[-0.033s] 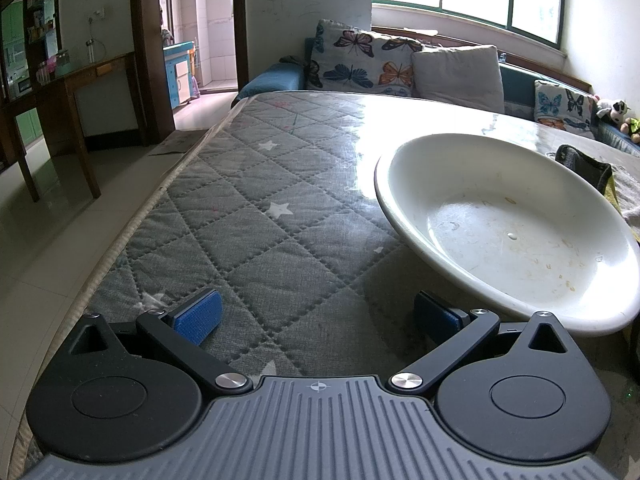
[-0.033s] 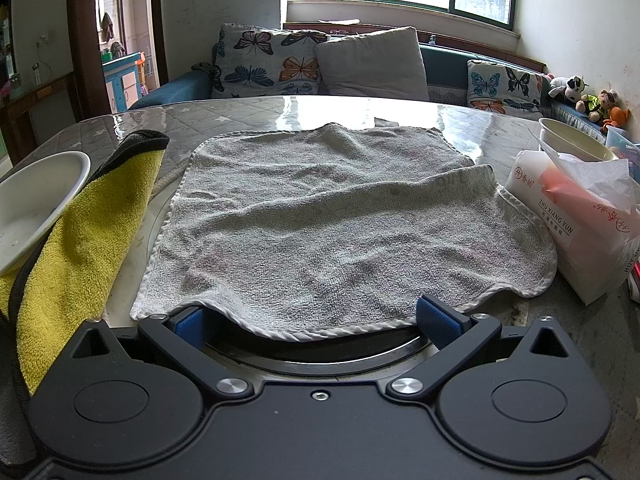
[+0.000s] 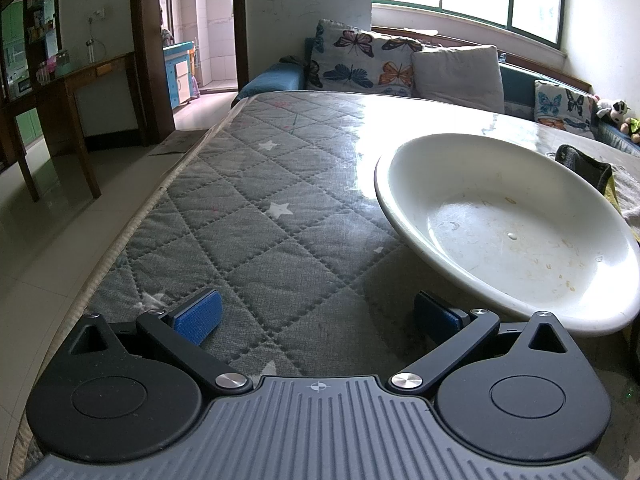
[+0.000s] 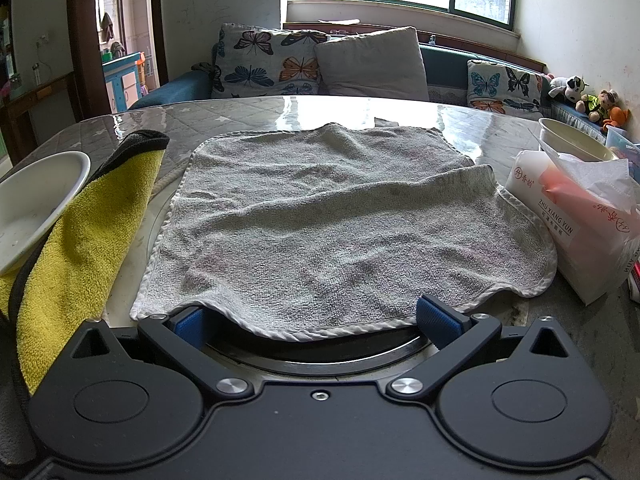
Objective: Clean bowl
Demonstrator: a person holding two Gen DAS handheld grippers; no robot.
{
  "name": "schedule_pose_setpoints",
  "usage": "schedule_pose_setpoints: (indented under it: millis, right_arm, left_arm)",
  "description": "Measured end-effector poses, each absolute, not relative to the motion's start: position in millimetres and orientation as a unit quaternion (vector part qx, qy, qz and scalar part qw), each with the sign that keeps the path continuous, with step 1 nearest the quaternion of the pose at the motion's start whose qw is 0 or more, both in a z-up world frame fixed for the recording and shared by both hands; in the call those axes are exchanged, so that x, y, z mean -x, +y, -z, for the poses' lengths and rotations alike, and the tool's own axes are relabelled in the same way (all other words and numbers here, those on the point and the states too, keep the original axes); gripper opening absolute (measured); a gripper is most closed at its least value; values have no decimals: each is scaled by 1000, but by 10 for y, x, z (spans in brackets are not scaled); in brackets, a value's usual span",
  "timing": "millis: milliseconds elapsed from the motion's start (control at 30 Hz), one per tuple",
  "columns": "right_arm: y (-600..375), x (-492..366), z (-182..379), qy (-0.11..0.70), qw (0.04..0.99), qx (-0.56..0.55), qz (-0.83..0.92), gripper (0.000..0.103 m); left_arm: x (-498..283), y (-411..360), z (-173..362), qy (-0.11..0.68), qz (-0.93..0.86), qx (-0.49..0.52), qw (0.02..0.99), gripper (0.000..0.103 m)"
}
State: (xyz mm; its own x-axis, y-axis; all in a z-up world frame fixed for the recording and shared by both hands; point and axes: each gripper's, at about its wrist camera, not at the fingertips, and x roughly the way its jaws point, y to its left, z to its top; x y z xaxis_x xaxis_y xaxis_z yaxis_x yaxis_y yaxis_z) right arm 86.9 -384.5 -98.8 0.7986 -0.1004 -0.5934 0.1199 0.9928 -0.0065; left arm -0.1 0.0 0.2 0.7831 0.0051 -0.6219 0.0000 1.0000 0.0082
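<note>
A tissue pack (image 4: 576,236) sits beside butterfly cushions (image 4: 268,62) and soft toys (image 4: 588,96) on the sofa.

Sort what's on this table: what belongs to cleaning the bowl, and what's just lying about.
For the job: dirty white bowl, grey towel, yellow cloth, left tool, right tool.

Lying about: tissue pack, second bowl, butterfly cushions, soft toys.

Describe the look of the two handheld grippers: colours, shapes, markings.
Left gripper: ribbed grey body with a small crosshair mark, black round housings, black linkage arms with silver pivots, blue textured pads. Right gripper: same build, but a smooth black body with a centre screw.
</note>
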Motion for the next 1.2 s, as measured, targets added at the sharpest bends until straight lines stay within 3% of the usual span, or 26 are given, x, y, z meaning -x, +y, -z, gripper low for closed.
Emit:
schedule_pose_setpoints:
  millis: [1200]
  right_arm:
    - [-3845, -865, 984, 312, 948, -16, 58, 103]
  left_arm:
    - [-22, 31, 17, 329, -2, -5, 944, 103]
